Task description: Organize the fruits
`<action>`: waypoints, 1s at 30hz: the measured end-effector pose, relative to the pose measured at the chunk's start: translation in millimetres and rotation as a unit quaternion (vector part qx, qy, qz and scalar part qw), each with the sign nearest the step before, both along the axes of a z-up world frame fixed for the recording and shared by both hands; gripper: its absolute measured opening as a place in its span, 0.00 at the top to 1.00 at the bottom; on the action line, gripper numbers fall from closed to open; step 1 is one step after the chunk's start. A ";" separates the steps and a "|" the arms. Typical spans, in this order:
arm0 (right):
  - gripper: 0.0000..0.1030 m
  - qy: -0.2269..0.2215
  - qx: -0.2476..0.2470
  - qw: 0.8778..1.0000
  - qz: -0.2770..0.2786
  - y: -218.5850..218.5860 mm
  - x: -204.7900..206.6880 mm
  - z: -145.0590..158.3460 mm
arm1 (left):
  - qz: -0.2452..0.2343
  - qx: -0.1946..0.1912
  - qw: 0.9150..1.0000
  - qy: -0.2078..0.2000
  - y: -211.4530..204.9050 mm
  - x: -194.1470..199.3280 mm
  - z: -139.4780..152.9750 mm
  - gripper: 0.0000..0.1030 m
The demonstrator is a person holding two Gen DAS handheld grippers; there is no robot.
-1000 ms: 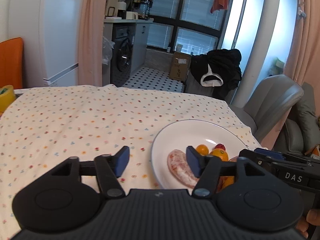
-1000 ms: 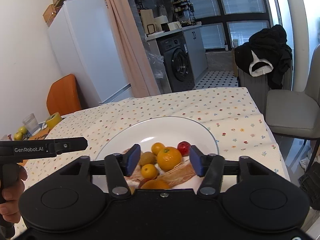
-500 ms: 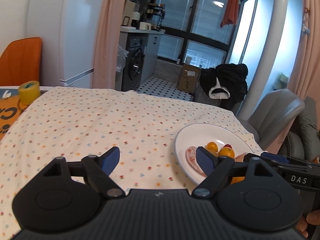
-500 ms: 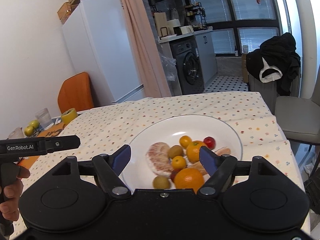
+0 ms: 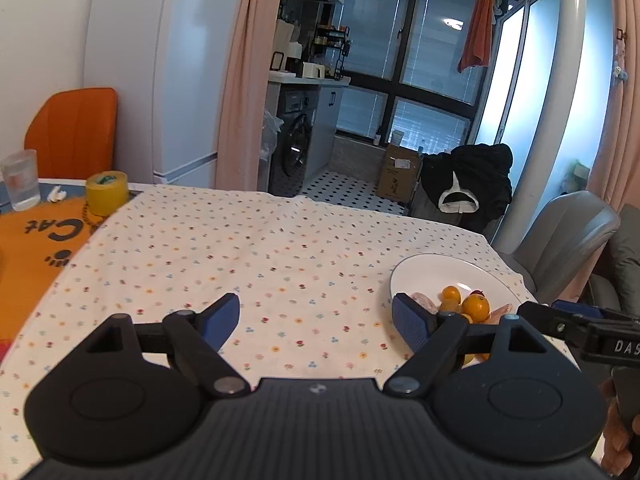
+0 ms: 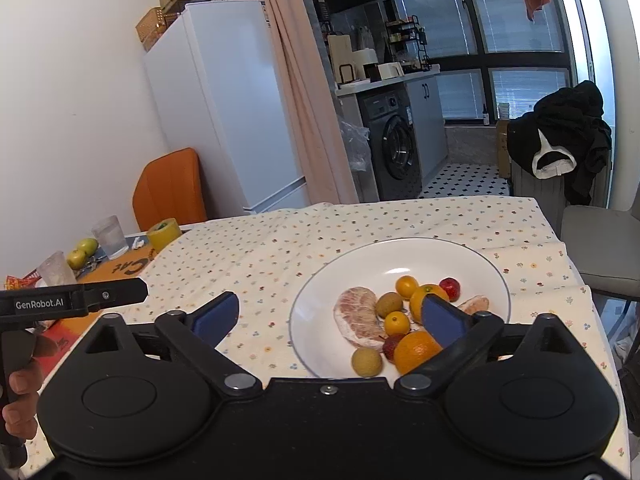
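From my right gripper (image 6: 330, 314) cam: jaws spread wide, nothing between them, hanging above the near edge of the table. The white plate (image 6: 472, 258) sits on the flowery tablecloth (image 6: 280, 248) and it's got a peeled pomelo chunk (image 6: 358, 318), a big orange (image 6: 416, 350), two kiwis, a couple of little kumquats, strawberries and another peeled piece tucked behind my right finger. The left gripper (image 6: 76, 300) pokes in from the left with a hand (image 6: 18, 408) on its handle. Far left there's a yellow tape roll (image 6: 164, 234), a glass (image 6: 110, 236) and two green apples (image 6: 82, 252).
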State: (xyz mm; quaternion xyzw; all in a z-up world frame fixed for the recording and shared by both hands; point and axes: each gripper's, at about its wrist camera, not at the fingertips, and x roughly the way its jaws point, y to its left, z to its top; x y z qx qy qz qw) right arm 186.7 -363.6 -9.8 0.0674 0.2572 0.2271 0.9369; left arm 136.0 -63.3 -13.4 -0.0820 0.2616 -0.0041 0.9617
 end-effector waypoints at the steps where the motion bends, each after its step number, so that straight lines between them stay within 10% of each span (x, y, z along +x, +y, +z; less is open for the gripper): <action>1: 0.01 -0.001 0.000 1.000 0.001 0.8 -1.8 1.0 | 0.001 0.000 1.000 -0.001 1.5 -2.9 0.7 0.20; 30: 0.00 0.025 0.001 0.999 0.033 29.2 -58.3 25.4 | 0.038 0.006 0.999 0.009 47.1 -89.8 23.1 0.00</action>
